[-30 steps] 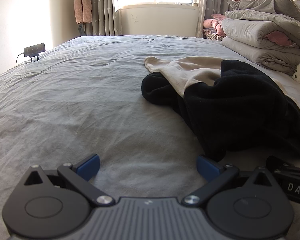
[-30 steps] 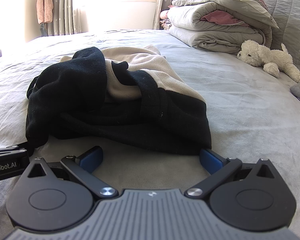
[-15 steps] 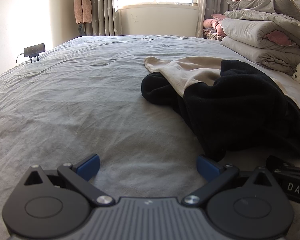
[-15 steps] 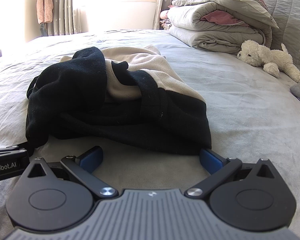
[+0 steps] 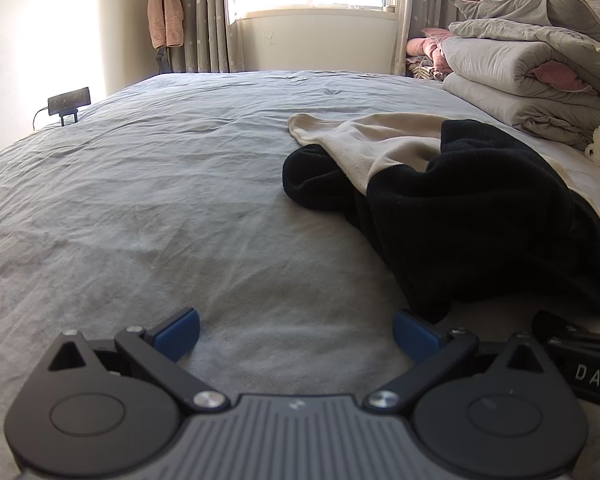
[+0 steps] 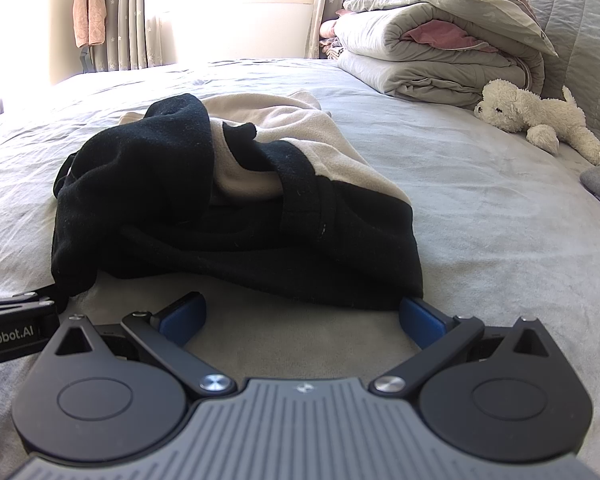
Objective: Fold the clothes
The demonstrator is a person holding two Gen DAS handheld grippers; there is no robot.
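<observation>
Black-and-cream garment (image 6: 236, 208) lies crumpled in a heap on the grey bed sheet (image 5: 148, 200), filling the centre of the right wrist view and the right half of the left wrist view. Its black hem runs across just ahead of both grippers, and the cream part is bunched up behind, toward the window. No fold looks started yet.

Main risk, as I judge it — the heap is layered, so a pinch at the near hem could catch two layers at once, or the sheet underneath, and the garment would lift as a lump instead of spreading flat. The black folds also hide where the corners really are, so either gripper could take a mid-edge instead of a corner and pull the cloth askew.

Left gripper (image 5: 296, 330) sits low at the bottom of its frame with its blue pads spread wide and nothing between them but sheet; its right pad lies just beside the dangling black corner, though contact is hard to confirm. Right gripper (image 6: 304, 314) is equally wide apart and empty — its right pad (image 6: 422, 320) sits at the hem's lower right corner, apparently touching or tucked just under it. Neither grips anything.
</observation>
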